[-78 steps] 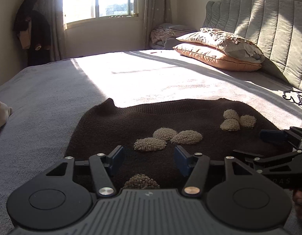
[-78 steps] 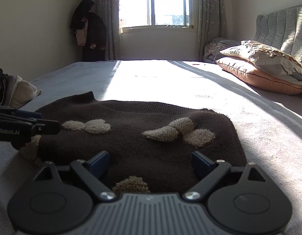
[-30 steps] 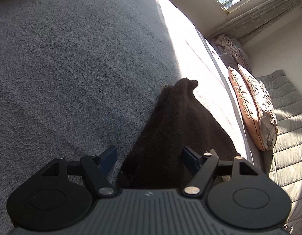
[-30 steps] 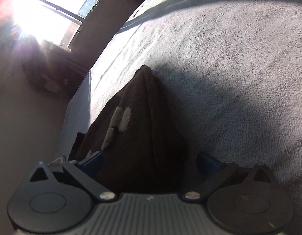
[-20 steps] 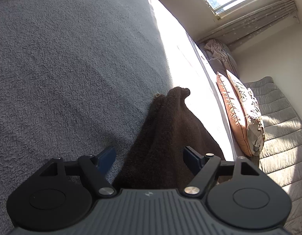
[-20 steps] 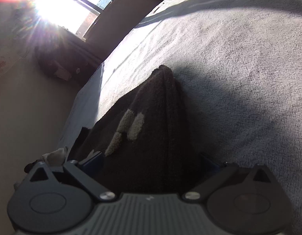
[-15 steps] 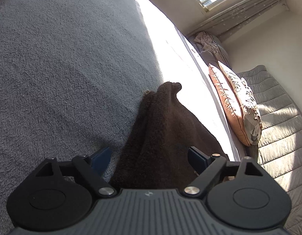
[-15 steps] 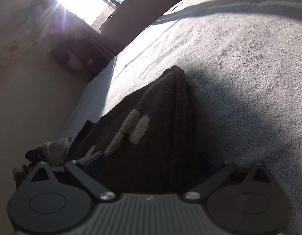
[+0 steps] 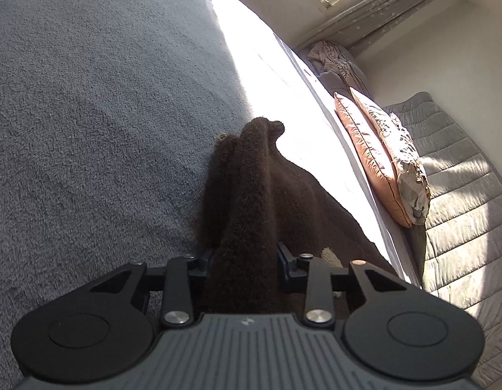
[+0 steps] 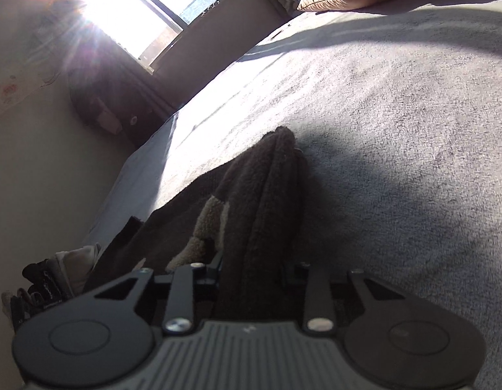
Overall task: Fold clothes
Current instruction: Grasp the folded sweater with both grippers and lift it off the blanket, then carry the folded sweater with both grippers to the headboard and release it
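A dark brown fuzzy sweater with beige fluffy patches lies on the grey bed. My left gripper is shut on a bunched edge of it, the fabric running forward from between the jaws. In the right wrist view my right gripper is shut on the other edge of the sweater, where a beige patch shows to the left of the pinched fold. Both views are tilted sideways.
The grey bed cover spreads all around the sweater. Two pillows lean on the padded headboard. A sunlit window and dark hanging clothes are at the far wall. Other clothes lie at the bed's left edge.
Both grippers' jaws have closed onto the sweater edges; half a second ago they stood wide open around the fabric. Before that both grippers tipped sideways onto the sweater's edges.
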